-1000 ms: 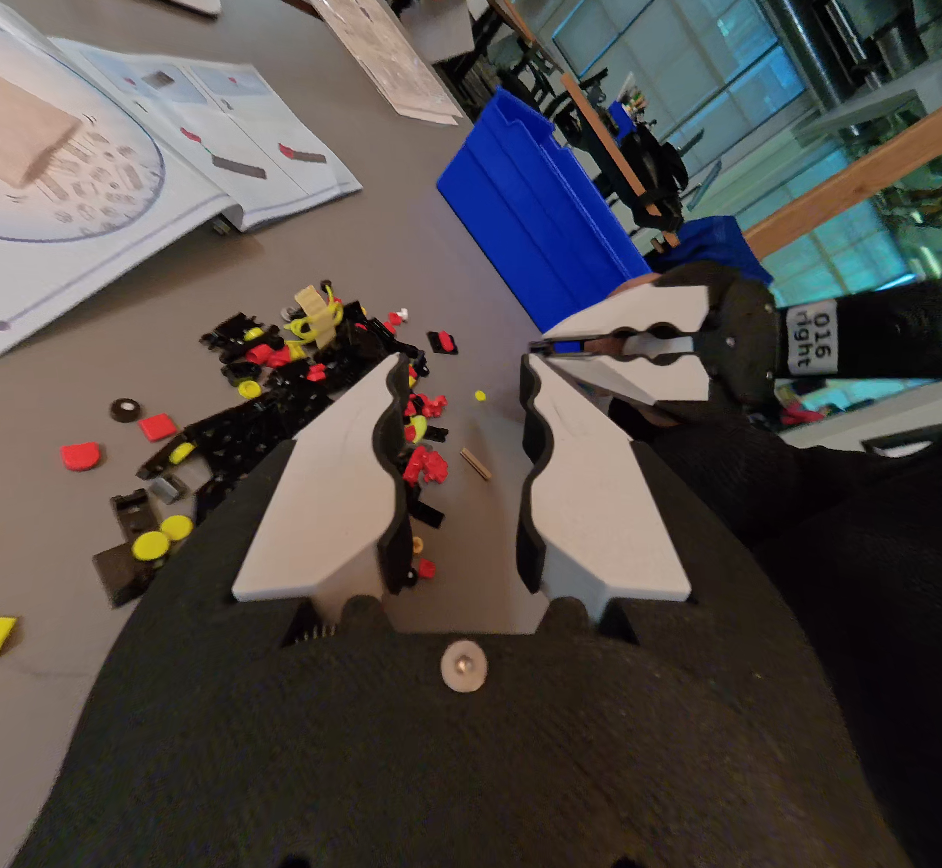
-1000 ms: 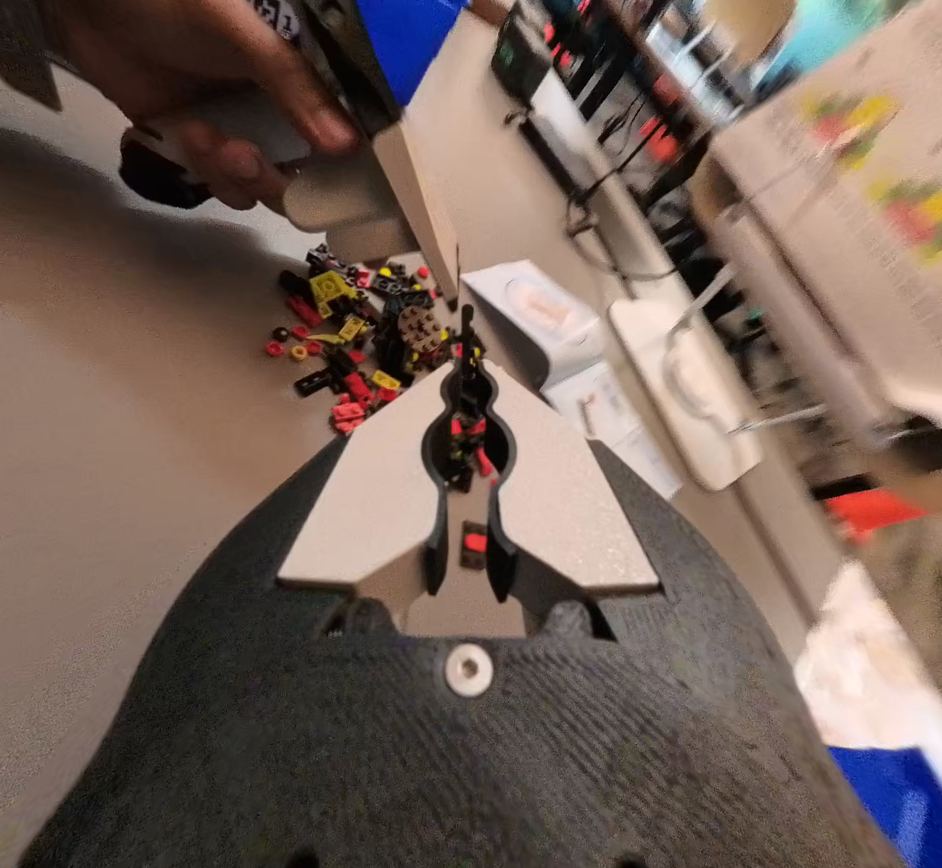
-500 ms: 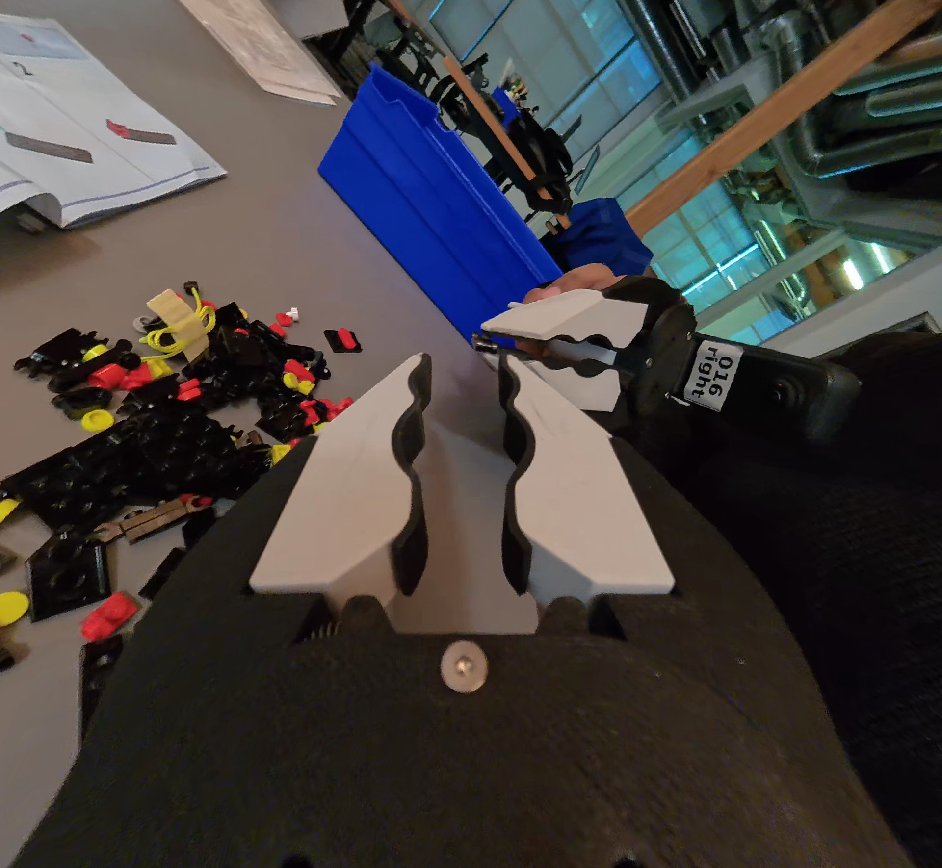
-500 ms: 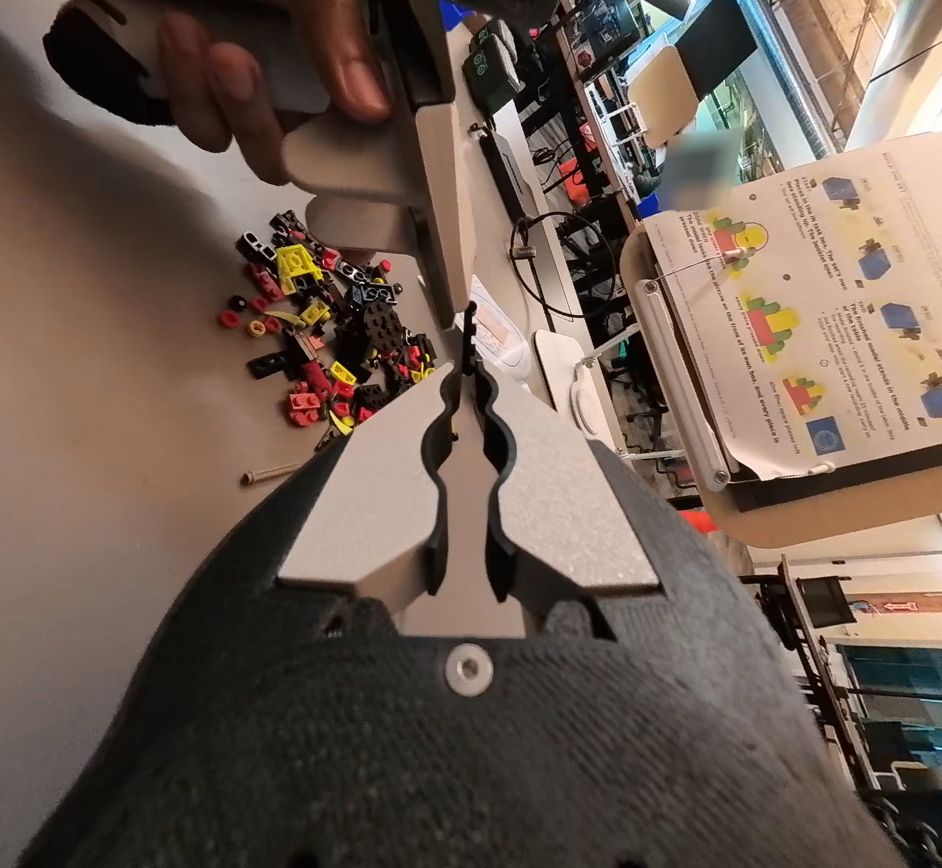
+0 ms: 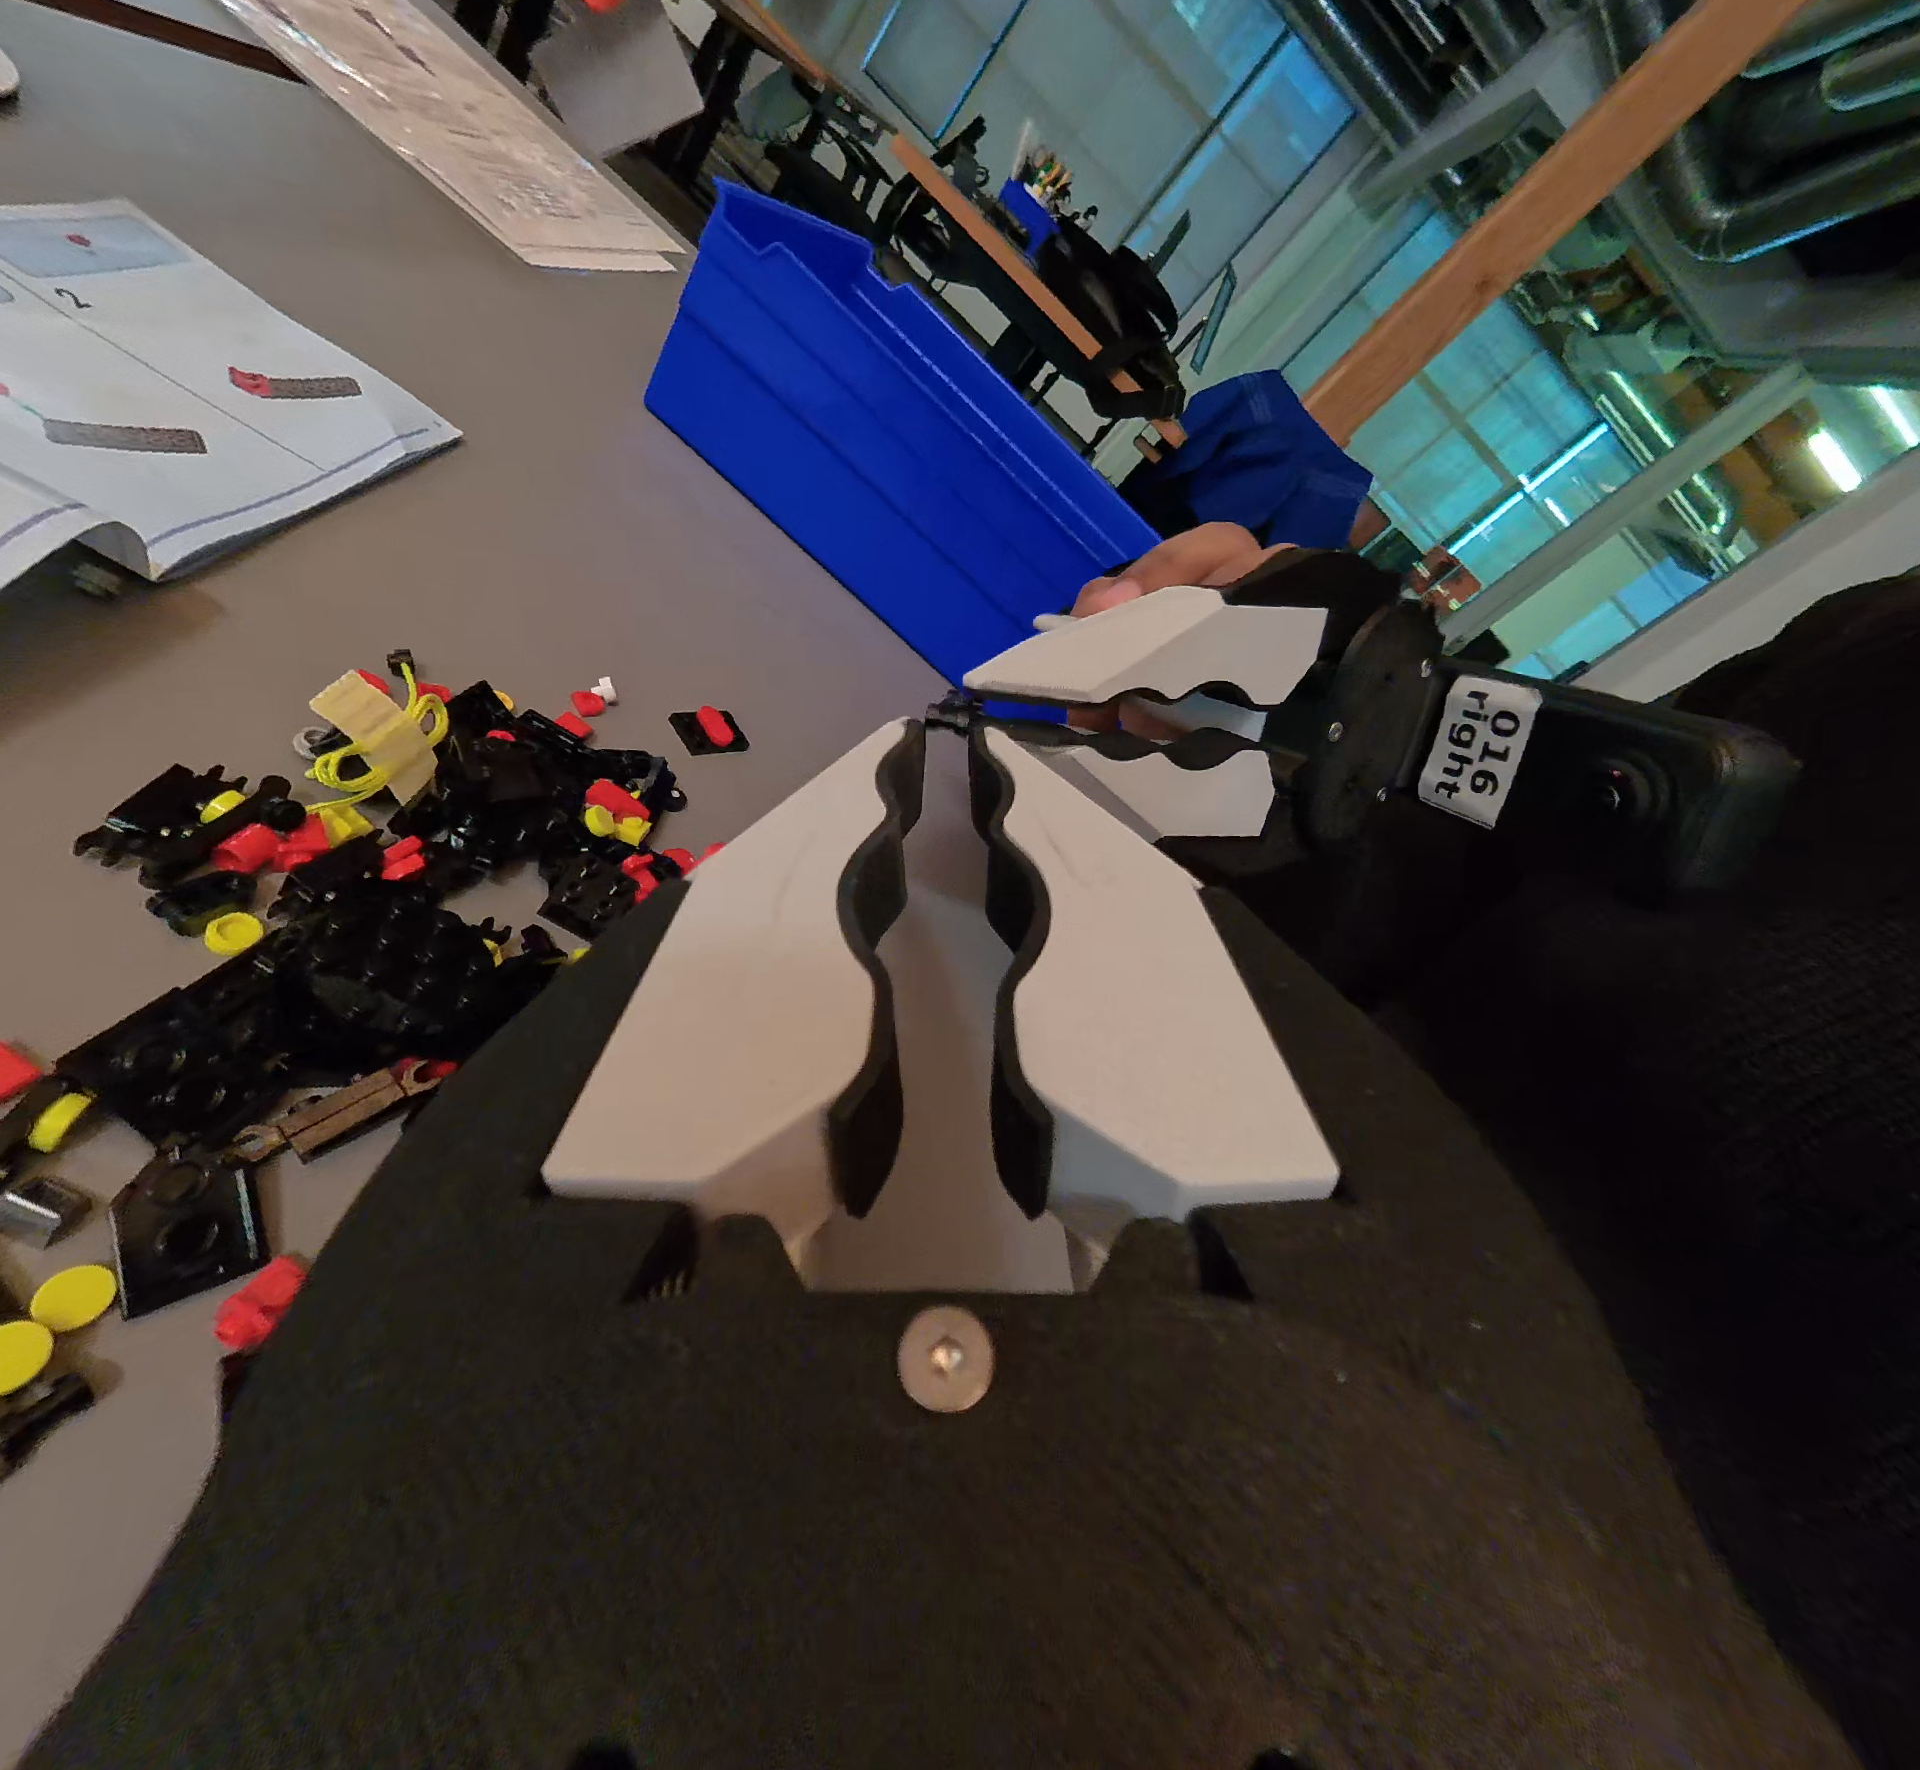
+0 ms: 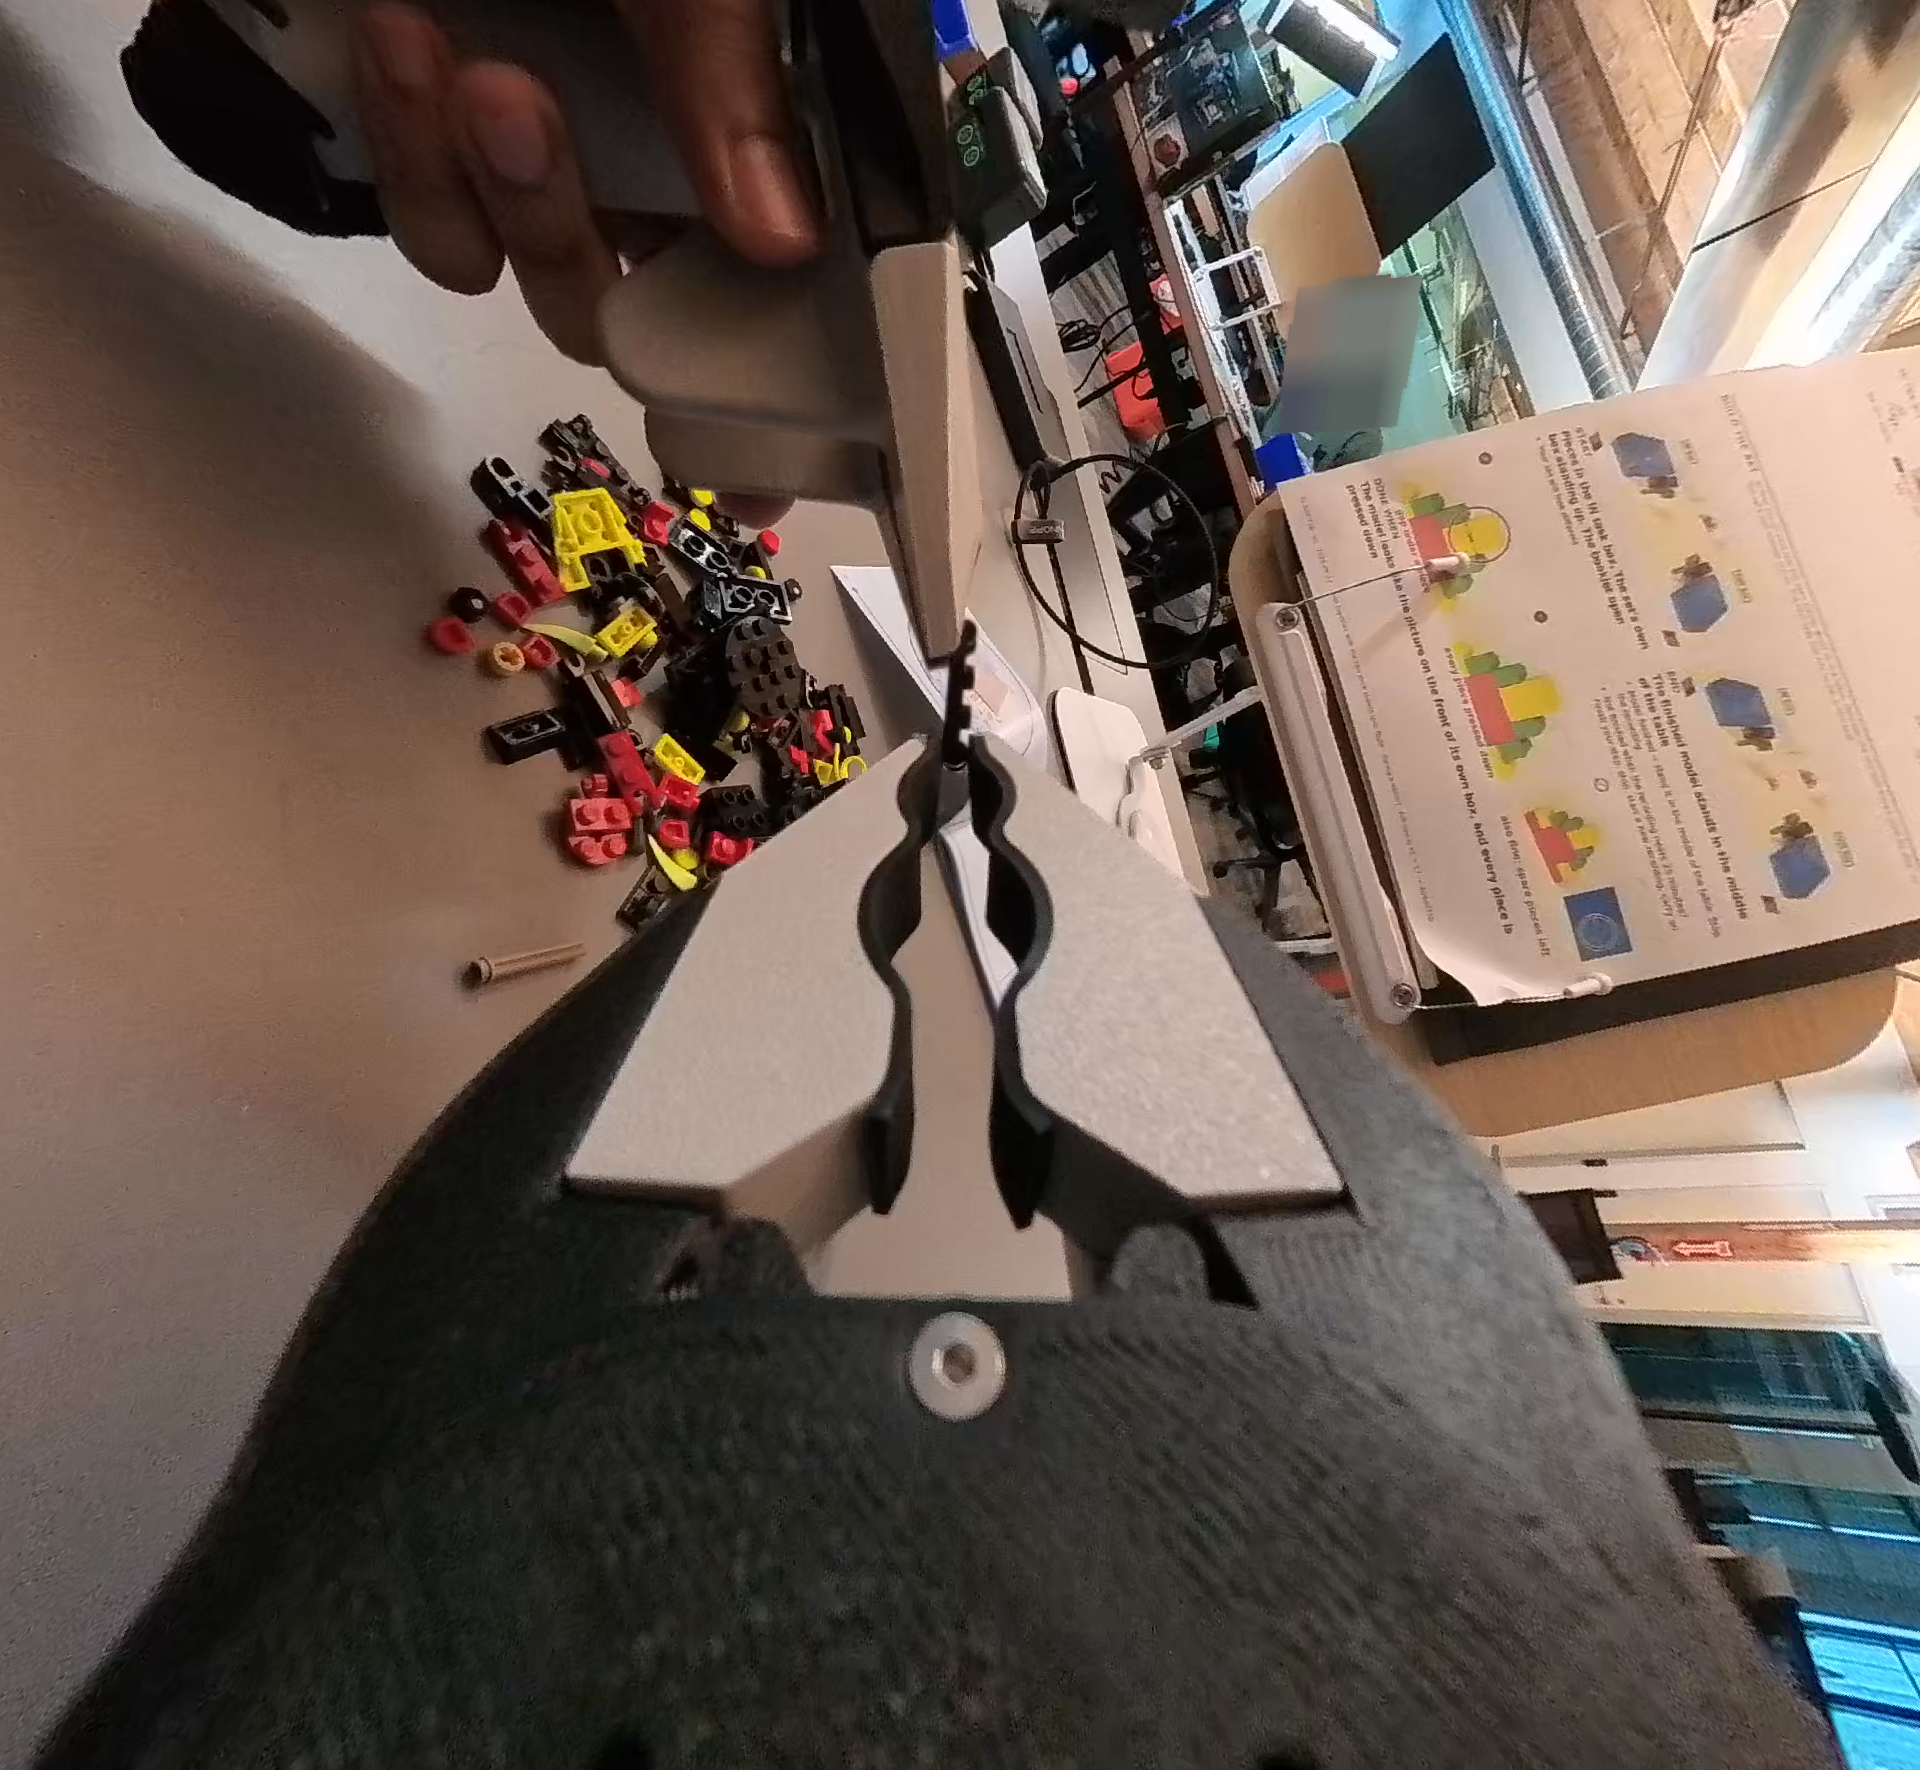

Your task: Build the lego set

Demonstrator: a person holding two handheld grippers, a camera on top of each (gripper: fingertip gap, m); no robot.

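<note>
Your right gripper (image 6: 948, 764) pinches a thin black studded Lego strip (image 6: 958, 697) by one end; your left gripper (image 5: 943, 733), nearly shut, meets its far end above the loose black, red and yellow Lego pile (image 5: 416, 868). Close squarely, don't twist

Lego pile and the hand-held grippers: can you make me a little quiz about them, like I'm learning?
1. True or false: the lego pile lies inside the blue bin.
2. The right hand-held gripper pinches: A) a yellow disc, B) a thin black studded piece, C) nothing.
3. Fill in: the loose pieces are black, red and ____.

Key: 1 false, the pile lies on the table, apart from the bin; 2 B; 3 yellow.
</note>
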